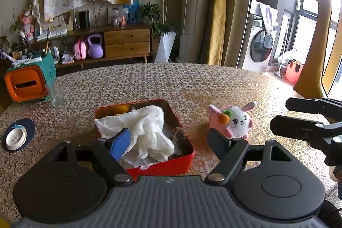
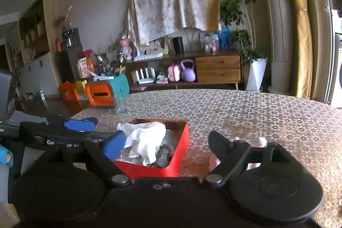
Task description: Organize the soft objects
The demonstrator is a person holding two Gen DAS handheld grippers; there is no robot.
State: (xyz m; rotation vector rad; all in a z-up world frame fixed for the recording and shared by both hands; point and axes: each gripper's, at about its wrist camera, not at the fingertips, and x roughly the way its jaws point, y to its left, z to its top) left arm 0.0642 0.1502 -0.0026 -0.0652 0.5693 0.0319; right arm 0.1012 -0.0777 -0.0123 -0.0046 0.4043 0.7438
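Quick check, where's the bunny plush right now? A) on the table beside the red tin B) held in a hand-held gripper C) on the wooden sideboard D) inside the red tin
A: the bunny plush stands on the table beside the red tin, outside it; the tin holds a white cloth, and neither hand-held gripper has anything between its fingers.

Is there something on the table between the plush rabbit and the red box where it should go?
Nothing visible. The plush rabbit stands just right of the red box, with only bare tablecloth between them. A white cloth already fills much of the box.
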